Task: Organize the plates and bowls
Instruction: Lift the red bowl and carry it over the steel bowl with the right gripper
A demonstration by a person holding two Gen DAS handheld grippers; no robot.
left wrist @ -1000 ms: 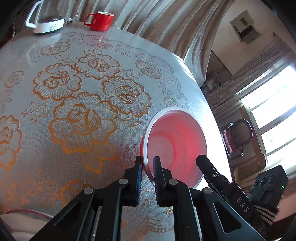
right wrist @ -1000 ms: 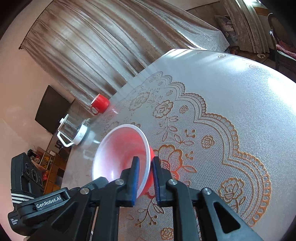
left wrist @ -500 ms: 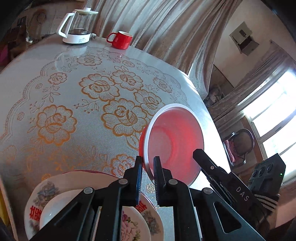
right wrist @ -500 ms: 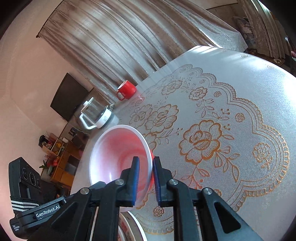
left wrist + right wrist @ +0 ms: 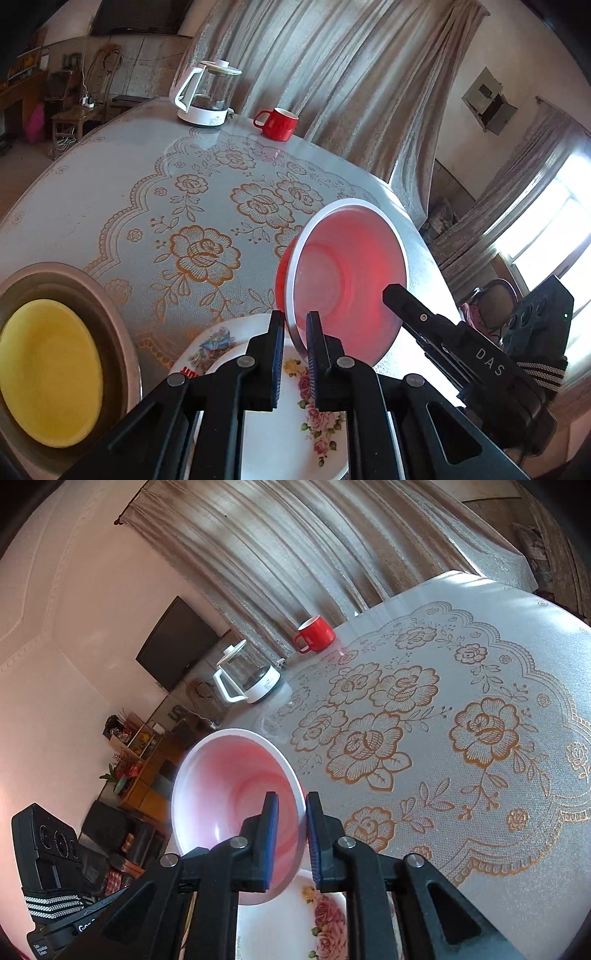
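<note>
So both grippers are clamped on the same red bowl [image 5: 343, 280], left gripper [image 5: 294, 354] pinching the near rim and right gripper [image 5: 288, 842] pinching the opposite rim, jaws tight on the thin wall. Two grips probably stop it swinging, since it hangs tilted in the air. Right below sits a floral plate [image 5: 280, 424] stack, likely where it's headed. Off to the side a yellow plate [image 5: 48, 373] rests in a metal dish [image 5: 110, 325] on the worktop [image 5: 92, 206].

Daylight pours from the blown-out bright window [image 5: 546, 236] on my right, glaring on the glossy lace-patterned grey tablecloth [image 5: 122, 206]. My fisheye lenses bend the edges into dark corners; close black tongs look sharp.
</note>
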